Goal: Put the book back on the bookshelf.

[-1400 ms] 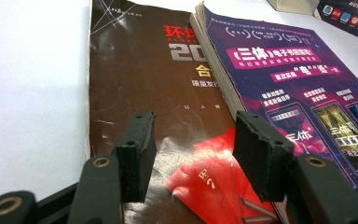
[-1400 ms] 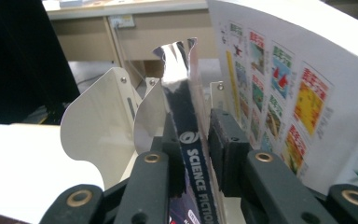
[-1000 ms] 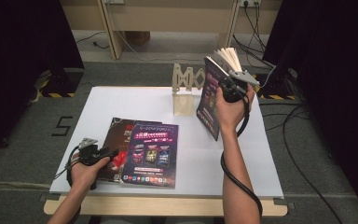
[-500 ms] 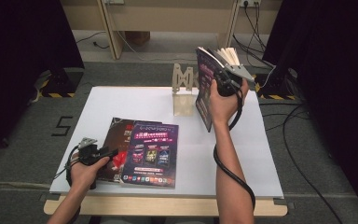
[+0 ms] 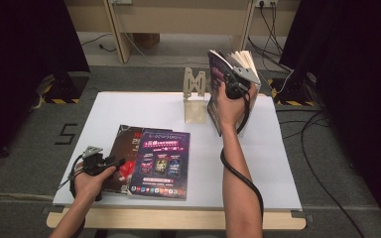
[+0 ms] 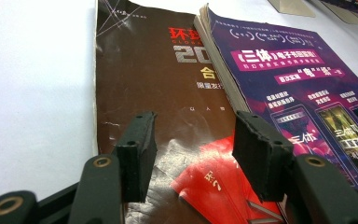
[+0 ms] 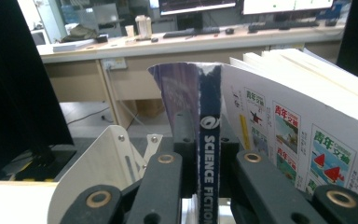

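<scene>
My right gripper (image 5: 234, 83) is shut on the dark spine of a thin purple science fiction book (image 7: 209, 154), which it holds upright at the back of the white table (image 5: 278, 163), just right of a wooden bookend (image 5: 194, 96). White magazines (image 7: 298, 130) with fanned pages stand against the book's right side. At the front left my left gripper (image 6: 193, 149) rests open low over a brown book (image 6: 140, 79) that lies flat. Nothing is between its pads. A purple book (image 5: 161, 161) lies flat and overlaps the brown one's right side.
The bookend's pale plate (image 7: 98, 172) is close at the left in the right gripper view. The person's forearms come in from the front edge. Black cables trail from both grippers. Beyond the table stand desk legs and floor cables.
My right gripper has carried the upright book to the left and farther back, closer to the bookend, and the book now stands straighter. The left gripper has kept still.
</scene>
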Action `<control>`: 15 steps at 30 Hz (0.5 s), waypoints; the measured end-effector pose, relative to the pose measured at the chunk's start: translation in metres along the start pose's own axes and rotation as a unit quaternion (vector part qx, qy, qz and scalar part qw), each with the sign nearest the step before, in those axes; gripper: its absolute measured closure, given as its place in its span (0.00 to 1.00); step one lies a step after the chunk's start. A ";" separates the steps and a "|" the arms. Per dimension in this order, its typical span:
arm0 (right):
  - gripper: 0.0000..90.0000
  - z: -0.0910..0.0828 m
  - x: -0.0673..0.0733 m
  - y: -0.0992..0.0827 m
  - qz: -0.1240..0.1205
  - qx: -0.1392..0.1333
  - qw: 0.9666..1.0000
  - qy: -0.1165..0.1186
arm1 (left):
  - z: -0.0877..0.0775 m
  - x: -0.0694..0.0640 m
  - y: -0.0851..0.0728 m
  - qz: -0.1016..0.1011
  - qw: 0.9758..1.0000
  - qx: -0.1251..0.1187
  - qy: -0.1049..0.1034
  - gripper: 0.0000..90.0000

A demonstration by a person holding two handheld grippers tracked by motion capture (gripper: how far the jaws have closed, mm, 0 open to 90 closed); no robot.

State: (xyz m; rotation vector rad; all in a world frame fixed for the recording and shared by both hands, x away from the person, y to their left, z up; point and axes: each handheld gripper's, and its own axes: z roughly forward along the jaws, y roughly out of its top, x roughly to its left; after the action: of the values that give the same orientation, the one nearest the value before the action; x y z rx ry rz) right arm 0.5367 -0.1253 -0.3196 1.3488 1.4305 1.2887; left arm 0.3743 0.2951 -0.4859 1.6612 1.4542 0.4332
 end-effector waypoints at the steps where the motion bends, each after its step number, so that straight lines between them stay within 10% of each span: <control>1: 0.94 0.000 0.000 0.000 0.002 -0.003 1.000 0.001 | 0.000 0.000 0.000 0.000 1.000 0.000 0.000 0.54; 15: 0.86 -0.019 -0.006 -0.007 0.004 0.039 0.999 -0.010 | 0.000 -0.001 0.000 0.003 1.000 0.003 0.000 0.54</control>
State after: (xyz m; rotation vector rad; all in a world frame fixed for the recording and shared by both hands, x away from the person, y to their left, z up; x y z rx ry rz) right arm 0.5174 -0.1342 -0.3235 1.4164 1.4771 1.2330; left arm 0.3734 0.2939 -0.4857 1.6704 1.4529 0.4322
